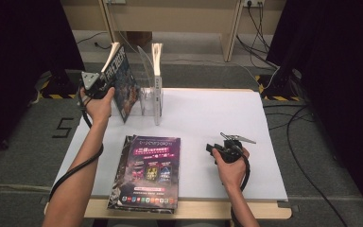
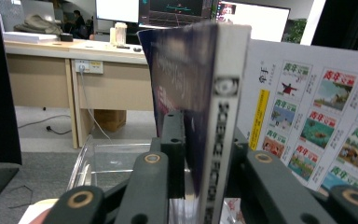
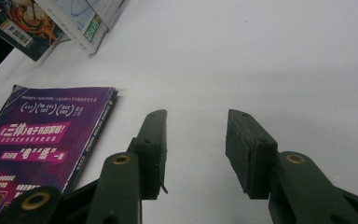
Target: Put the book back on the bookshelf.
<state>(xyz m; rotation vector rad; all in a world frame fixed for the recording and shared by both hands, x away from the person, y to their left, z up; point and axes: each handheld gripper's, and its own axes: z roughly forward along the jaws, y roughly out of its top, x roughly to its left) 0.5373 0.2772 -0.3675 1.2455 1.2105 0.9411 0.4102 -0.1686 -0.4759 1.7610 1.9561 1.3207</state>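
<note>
At upper left of the high view, the left gripper [image 1: 105, 84] held a dark-covered paperback magazine [image 1: 123, 80], its spine clamped between the jaws, tilted beside the clear acrylic book rack [image 1: 146, 92]. Judged step: slotting; next, straighten and lower it. Lower right, the right gripper [image 3: 193, 154] rested, jaws wide, empty.

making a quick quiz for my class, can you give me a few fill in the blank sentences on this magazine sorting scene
1. The left gripper is shut on a ____, held upright at the clear rack.
2. The right gripper's jaws stand ____ above the white table.
3. The stack of magazines lies flat near the table's ____ edge.
4. In the rack stands ____ other magazine.

Missing words: magazine; open; front; one
</note>
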